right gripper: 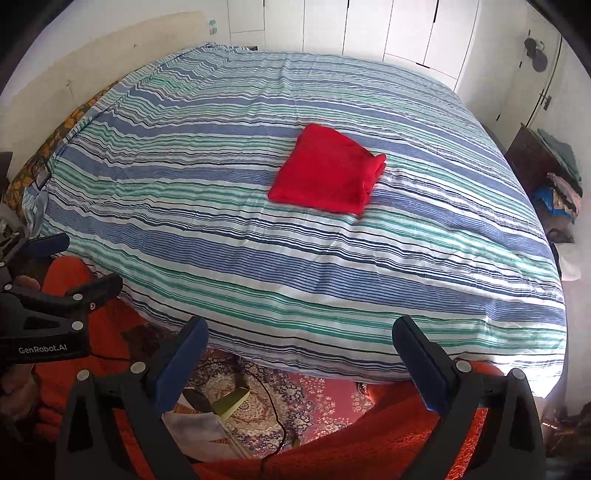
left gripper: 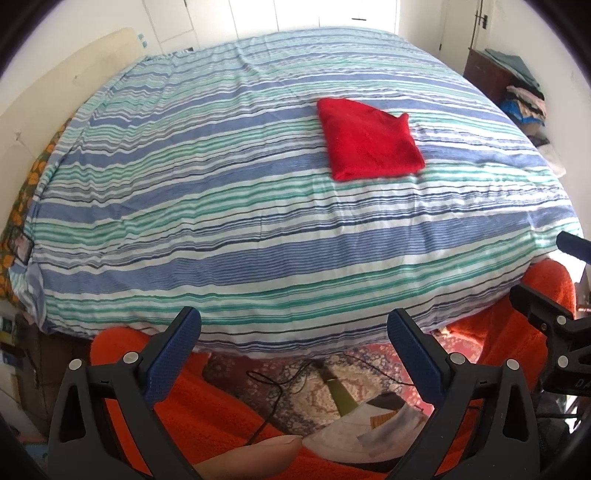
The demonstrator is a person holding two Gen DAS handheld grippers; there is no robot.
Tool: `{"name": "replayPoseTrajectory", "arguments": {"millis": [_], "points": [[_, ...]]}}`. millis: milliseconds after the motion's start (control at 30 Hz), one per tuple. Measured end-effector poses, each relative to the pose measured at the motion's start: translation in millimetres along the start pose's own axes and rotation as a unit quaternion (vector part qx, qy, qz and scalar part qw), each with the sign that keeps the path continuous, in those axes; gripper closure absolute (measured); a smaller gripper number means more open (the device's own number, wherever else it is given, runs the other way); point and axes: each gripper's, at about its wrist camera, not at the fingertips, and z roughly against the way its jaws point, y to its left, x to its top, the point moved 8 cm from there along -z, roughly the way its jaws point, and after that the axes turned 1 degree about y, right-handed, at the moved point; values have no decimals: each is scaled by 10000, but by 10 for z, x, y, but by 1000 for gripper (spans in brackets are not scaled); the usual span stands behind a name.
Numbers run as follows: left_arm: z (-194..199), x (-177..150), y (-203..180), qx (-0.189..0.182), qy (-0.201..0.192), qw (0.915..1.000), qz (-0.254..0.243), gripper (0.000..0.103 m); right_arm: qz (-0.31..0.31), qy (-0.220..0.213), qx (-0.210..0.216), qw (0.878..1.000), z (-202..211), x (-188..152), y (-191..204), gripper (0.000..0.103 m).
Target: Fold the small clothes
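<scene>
A red cloth [left gripper: 369, 142] lies folded into a small square on the striped bed cover [left gripper: 221, 206], right of the bed's middle. It also shows in the right wrist view [right gripper: 325, 170], flat and untouched. My left gripper [left gripper: 293, 325] is open and empty, held back off the near edge of the bed, well short of the cloth. My right gripper [right gripper: 299, 332] is open and empty too, also off the near edge. Each gripper shows at the side of the other's view: the right one [left gripper: 554, 310] and the left one [right gripper: 44, 288].
The bed [right gripper: 258, 258] fills most of both views. A patterned rug [right gripper: 266, 402] with a cable and papers lies below the grippers. An orange garment [left gripper: 207, 406] sits close under them. A dark cabinet [right gripper: 535, 166] with stacked clothes stands at the right. White wardrobe doors [right gripper: 369, 26] are behind.
</scene>
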Motion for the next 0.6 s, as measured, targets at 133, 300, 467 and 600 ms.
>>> {"name": "replayPoseTrajectory", "arguments": {"millis": [133,300,467,600], "points": [[-2,-8,0,50,22,10000,-22,2,-47,84,-10,10000,-30,-30,-28,4],[-14,-15,8,94,59,9999,-48,2,-2,113,14,9999,-9,-44,-8,4],[-16,-27,5,104,94,9999,-72,2,0,195,108,9998,-1,-53,24,4],[-35,-31,-8,103,132,9998,-86,2,-2,208,64,9998,8,-54,12,4]]}}
